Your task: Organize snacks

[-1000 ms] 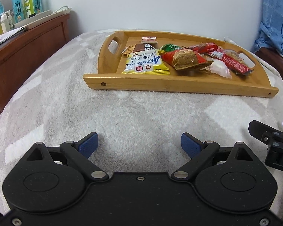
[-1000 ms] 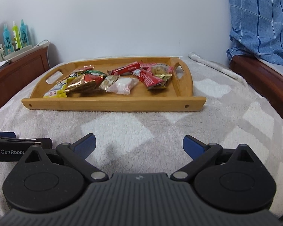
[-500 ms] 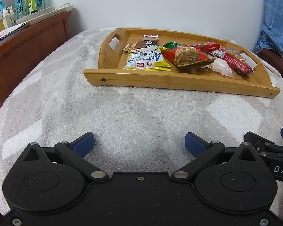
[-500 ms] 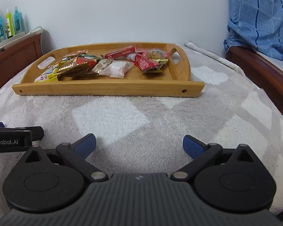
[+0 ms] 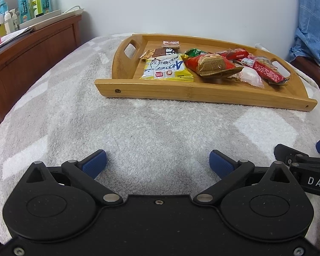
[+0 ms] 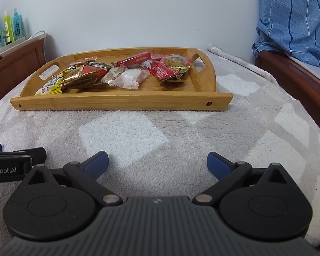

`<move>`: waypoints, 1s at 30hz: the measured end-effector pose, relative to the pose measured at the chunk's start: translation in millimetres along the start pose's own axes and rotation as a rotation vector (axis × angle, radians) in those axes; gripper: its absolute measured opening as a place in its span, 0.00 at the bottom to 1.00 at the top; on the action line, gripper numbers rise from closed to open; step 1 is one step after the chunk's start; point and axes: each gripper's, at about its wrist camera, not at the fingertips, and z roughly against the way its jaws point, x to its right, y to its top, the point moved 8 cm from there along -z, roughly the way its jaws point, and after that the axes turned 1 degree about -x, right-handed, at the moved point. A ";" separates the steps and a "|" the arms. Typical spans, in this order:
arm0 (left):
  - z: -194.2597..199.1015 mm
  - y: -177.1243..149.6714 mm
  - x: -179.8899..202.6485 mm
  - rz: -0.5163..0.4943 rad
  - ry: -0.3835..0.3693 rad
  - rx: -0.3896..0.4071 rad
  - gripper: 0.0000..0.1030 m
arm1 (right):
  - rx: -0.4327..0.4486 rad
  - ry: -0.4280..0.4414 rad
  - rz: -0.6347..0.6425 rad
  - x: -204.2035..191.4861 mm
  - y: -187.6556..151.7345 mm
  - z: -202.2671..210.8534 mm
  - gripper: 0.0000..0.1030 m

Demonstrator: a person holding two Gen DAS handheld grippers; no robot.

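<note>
A wooden tray with cut-out handles lies on a grey and white blanket. It holds several snack packets: a yellow packet, a red and gold packet, a white packet and red bars. My left gripper is open and empty, low over the blanket in front of the tray. My right gripper is open and empty, beside it to the right.
A wooden cabinet with bottles stands at the left. A wooden bed frame with blue checked cloth is at the right. A white wall is behind the tray.
Both grippers stayed open and low over the blanket. The views shifted slightly, the tray sitting a little lower and nearer in the right wrist view.
</note>
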 end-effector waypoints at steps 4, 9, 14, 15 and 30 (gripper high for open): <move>0.5 -0.5 -0.9 0.009 -0.001 -0.003 1.00 | 0.000 -0.004 0.005 -0.6 0.3 -0.2 1.00; 0.5 -0.7 -2.0 0.019 0.010 -0.002 1.00 | -0.001 -0.003 0.008 -0.7 0.2 0.1 1.00; 0.6 -0.8 -2.2 0.023 0.010 -0.006 1.00 | -0.001 -0.004 0.010 -0.9 0.2 0.0 1.00; 0.7 -0.9 -2.4 0.023 0.009 -0.007 1.00 | -0.001 -0.003 0.010 -0.8 0.1 -0.1 1.00; 0.4 -1.5 -2.3 0.021 0.011 -0.009 1.00 | -0.001 -0.004 0.012 -1.3 0.1 0.1 1.00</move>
